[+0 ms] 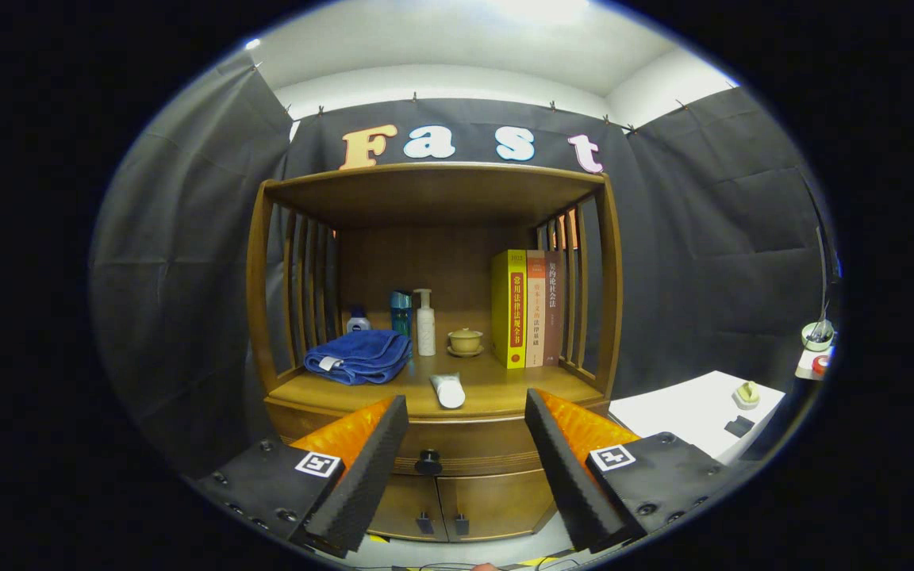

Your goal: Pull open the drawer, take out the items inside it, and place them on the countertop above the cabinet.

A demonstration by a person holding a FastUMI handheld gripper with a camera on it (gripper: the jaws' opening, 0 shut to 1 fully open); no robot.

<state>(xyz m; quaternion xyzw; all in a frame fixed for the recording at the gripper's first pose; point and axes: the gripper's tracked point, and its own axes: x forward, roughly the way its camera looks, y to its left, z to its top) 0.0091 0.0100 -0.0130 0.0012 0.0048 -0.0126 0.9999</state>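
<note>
Tool (466, 468) fingers spread wide, nothing between them but air; it hangs in front of the cabinet (433, 460), well short of it, aimed roughly at the drawer (457, 450).

Drawer: sits flush in the cabinet front, closed, just under the tabletop (497, 388). Dark round knob (428, 461) at its middle, seen between the fingers, nearer the left one. Judgement: the knob is the one sensible hold, small, hard and likely slick, so the fingers would need to narrow a lot and pinch it square, then pull straight out. Wooden drawer likely stiff, moderate drag, may stick.

Drawer contents: hidden, can't tell whether anything is inside. The scene fits both a closed drawer with items still in it and one emptied and pushed shut.

On the tabletop: a white tube (447, 390) lying on its side near the front edge. Could be a drawer item already set down or just clutter, can't tell. Judgement: light, smooth, round, apt to roll or squirt out of a pinch; grab across the body.

Behind it: folded blue towel (359, 356) (soft), small white bottle (358, 320), teal bottle (401, 311), white pump bottle (425, 322), small lidded cup on saucer (465, 342) (looks ceramic, fragile), three upright books (528, 308) against the right slats.

Below the drawer: two small doors (441, 504), shut, small dark pulls.
</note>
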